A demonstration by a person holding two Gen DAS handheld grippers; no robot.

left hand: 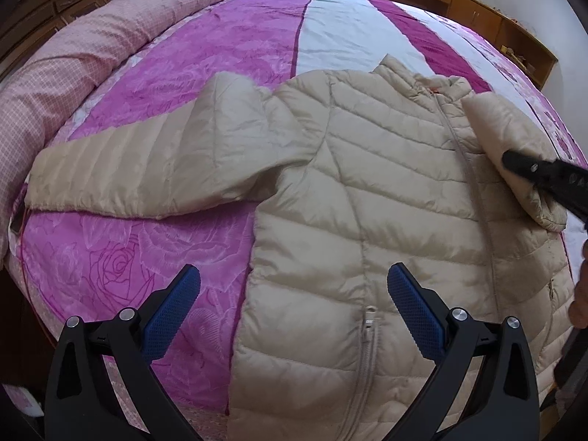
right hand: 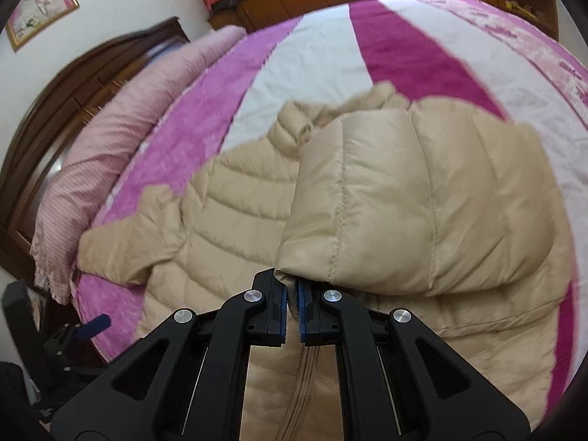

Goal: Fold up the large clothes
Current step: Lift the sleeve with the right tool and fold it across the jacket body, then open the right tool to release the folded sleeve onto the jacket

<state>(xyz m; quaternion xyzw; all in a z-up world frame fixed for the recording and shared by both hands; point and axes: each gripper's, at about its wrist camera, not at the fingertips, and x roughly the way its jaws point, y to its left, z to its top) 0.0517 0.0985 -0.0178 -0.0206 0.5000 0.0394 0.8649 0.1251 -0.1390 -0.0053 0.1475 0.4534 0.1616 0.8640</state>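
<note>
Pink bedspread (left hand: 239, 47) under beige jacket (left hand: 367, 191), cuff (right hand: 294, 275) clamped in right hand-held gripper (right hand: 292, 307), left hand-held gripper (left hand: 294, 316) agape.

Quilted satiny jacket (left hand: 367, 191), matt cloth bedspread (left hand: 257, 36)

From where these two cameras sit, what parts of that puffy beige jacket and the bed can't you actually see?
- Left wrist view: the jacket hem, cut off by the bottom edge and the open left gripper.
- Right wrist view: the sleeve cuff edge, pinched inside the right gripper; the lifted sleeve hides the jacket beneath.
- Both views: the bed corners, cut by the fisheye rim.
</note>
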